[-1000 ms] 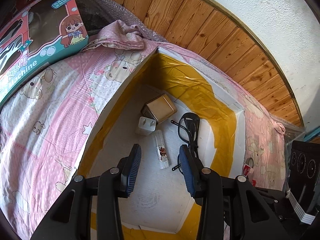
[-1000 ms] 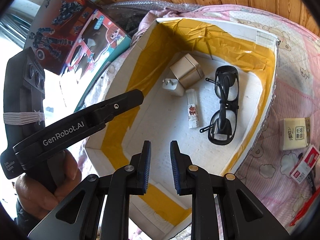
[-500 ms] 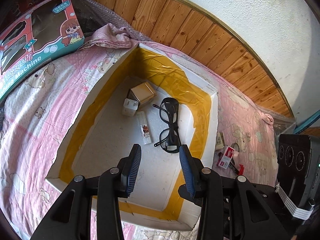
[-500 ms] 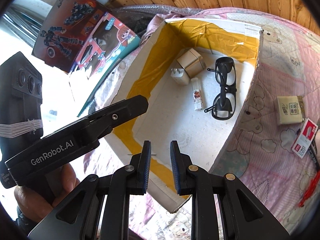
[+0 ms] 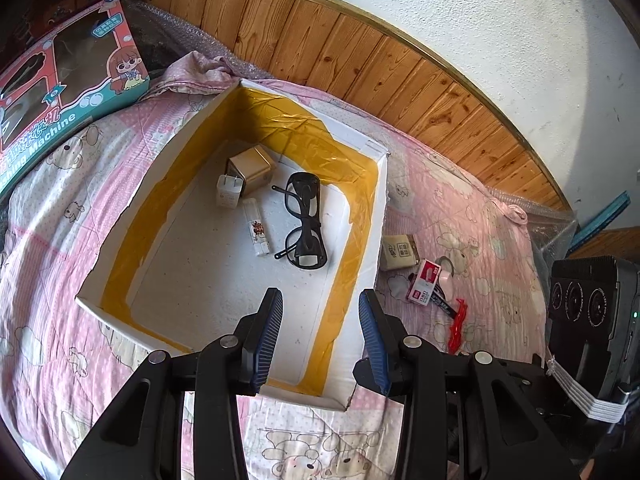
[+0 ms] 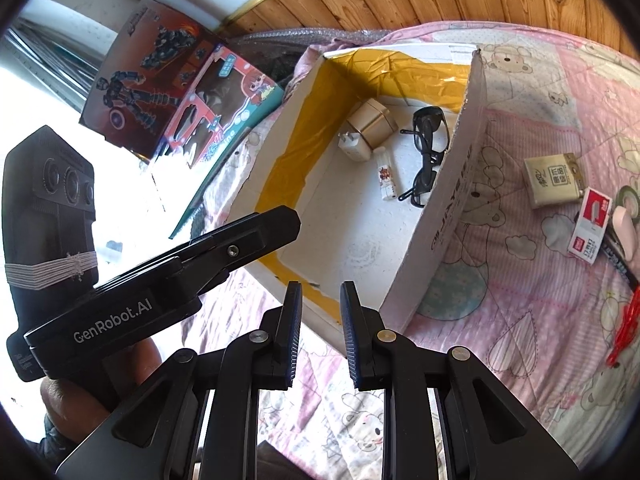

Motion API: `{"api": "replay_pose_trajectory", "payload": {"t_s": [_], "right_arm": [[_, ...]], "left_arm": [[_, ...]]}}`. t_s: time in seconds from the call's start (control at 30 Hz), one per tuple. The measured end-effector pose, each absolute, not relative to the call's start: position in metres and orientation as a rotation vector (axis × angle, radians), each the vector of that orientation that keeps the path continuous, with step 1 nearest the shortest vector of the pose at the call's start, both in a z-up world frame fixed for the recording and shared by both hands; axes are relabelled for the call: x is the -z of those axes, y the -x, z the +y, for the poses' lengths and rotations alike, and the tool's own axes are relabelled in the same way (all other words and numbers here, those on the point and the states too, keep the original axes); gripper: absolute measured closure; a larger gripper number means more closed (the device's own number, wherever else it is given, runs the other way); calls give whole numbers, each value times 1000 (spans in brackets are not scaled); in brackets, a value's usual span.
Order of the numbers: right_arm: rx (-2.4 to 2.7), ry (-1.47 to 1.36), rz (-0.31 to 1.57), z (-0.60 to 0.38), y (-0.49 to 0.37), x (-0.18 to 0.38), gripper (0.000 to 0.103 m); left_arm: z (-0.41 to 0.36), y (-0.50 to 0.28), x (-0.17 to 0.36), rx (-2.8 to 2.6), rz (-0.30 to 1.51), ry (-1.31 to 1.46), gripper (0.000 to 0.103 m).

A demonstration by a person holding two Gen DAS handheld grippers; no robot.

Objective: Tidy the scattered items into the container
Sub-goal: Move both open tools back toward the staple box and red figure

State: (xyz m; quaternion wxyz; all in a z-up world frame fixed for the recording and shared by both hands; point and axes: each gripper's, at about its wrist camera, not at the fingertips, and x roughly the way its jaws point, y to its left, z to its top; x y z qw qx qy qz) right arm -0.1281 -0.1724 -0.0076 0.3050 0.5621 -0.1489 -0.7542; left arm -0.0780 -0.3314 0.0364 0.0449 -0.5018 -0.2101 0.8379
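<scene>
A white box (image 5: pixel 360 264) lined with yellow tape lies on the pink quilt. It holds a gold case (image 5: pixel 250 168), a white charger (image 5: pixel 229 192), a white tube (image 5: pixel 258 228) and black glasses (image 5: pixel 304 220). To the right of the box lie a beige packet (image 5: pixel 400 252), a red-and-white carton (image 5: pixel 426 280), a tape roll (image 5: pixel 447 267), a black pen and a red clip (image 5: pixel 456 324). My left gripper (image 5: pixel 320 320) hovers open over the box's near end, holding nothing. My right gripper (image 6: pixel 320 300) is above the box's near corner (image 6: pixel 460 184), its jaws a narrow gap apart and empty.
Two toy boxes (image 6: pixel 192 92) lean at the far left beside bubble wrap. A wood-panelled wall (image 5: pixel 360 52) runs behind the bed. A hand (image 6: pixel 80 392) holds the left gripper's body (image 6: pixel 180 276). The right gripper's body (image 5: pixel 588 320) stands at the right edge.
Both grippers have drawn back from the box, so it looks smaller. The loose items to its right have come into the left wrist view. Nothing inside the box moved.
</scene>
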Motion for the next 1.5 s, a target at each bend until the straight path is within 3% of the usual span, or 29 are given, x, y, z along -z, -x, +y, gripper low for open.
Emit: {"api": "replay_pose_trajectory", "payload": {"t_s": [0.73,1.03,1.17,1.5], "right_arm": [[2146,-1513,-666,-59,90,25,80],[2218,-1554,-827,2,79,45,80],[2267,-1579,-919,37,74,58,80],[2364,-1663,-1072,98,74,91,70]], "left_arm": [[-227,82,-35,-2379,-411,1521,61],[-172,103,-25,-2305,-299,1523,55],[-148,118,-12,-2274,-259,1523,48],[-105,154,47,-2249,-116,1606,48]]}}
